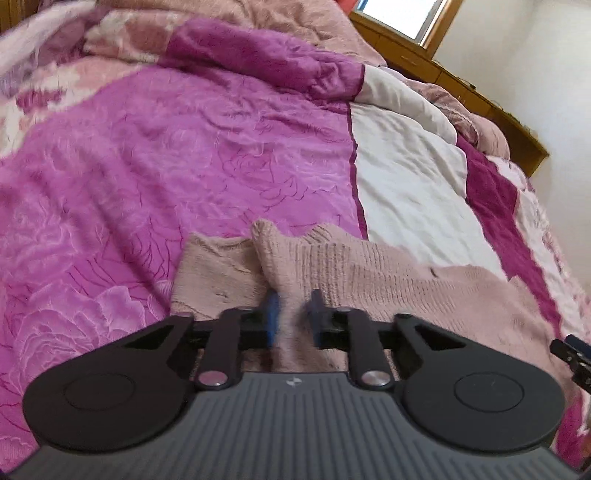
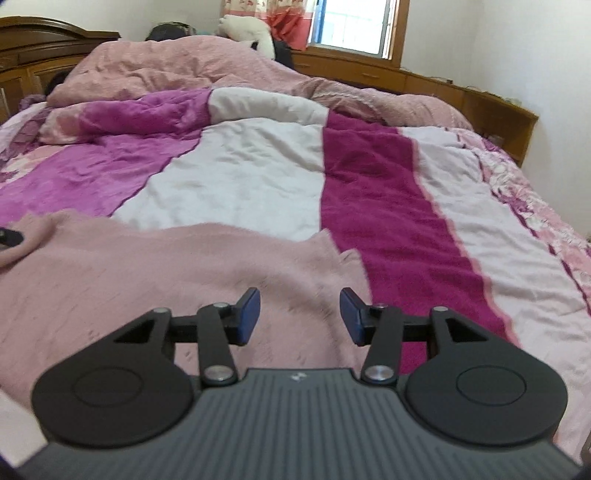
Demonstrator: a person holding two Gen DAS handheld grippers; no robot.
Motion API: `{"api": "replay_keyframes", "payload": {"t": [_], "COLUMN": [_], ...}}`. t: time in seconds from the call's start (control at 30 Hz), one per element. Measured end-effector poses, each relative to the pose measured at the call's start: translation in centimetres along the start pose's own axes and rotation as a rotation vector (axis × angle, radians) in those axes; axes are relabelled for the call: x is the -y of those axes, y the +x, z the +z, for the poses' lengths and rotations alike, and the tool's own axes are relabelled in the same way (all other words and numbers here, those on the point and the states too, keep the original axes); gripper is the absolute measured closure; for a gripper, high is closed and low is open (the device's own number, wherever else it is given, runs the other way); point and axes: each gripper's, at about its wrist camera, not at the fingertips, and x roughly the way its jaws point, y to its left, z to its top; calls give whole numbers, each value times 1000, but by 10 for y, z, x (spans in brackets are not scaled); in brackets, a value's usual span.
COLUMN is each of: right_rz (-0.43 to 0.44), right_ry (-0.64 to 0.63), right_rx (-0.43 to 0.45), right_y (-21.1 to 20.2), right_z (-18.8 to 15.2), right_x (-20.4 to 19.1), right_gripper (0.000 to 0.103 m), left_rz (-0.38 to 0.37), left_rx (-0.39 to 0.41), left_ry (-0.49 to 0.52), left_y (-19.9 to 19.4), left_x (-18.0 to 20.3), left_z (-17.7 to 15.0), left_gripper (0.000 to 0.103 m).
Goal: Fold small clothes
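**Folding a pink knit on the bed**

Looking along the left wrist view, we see our left gripper (image 1: 291, 317) with its blue pads pinching a raised fold of the pink knitted garment (image 1: 369, 273), which lies at the near edge of the bed's magenta-and-white quilt (image 1: 192, 155). A wooden headboard ledge (image 1: 480, 99) runs under a window (image 1: 402, 14).

From the right wrist view, our right gripper (image 2: 300, 317) hovers with fingers spread apart over the garment (image 2: 166, 266), flat on the quilt (image 2: 240, 173). A rumpled pink duvet (image 2: 166, 70), wooden headboard (image 2: 40, 44) and window (image 2: 354, 26) lie behind.
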Motion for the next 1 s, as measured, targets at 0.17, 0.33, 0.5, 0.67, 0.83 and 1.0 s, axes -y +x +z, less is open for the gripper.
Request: {"api": "replay_keyframes", "payload": {"t": [0.17, 0.33, 0.5, 0.67, 0.83, 1.0], "right_rz": [-2, -7, 1, 8, 18, 18], "right_ry": [-11, 29, 52, 63, 68, 91], "right_rx": [-8, -43, -51, -51, -14, 2], "right_y": [-1, 8, 14, 12, 1, -4], "right_z": [-12, -23, -33, -31, -24, -19], "right_x": [-6, -1, 2, 4, 9, 17], "right_gripper": [53, 53, 52, 52, 51, 51], "left_rz": [141, 307, 324, 275, 241, 171], "left_rx": [105, 143, 26, 30, 83, 112], "left_ry": [132, 245, 282, 233, 211, 177], "left_y": [-18, -12, 15, -1, -46, -85], "left_x": [22, 24, 11, 6, 11, 25], "left_z": [-1, 11, 10, 4, -2, -14], "left_gripper": [96, 96, 95, 94, 93, 93]}}
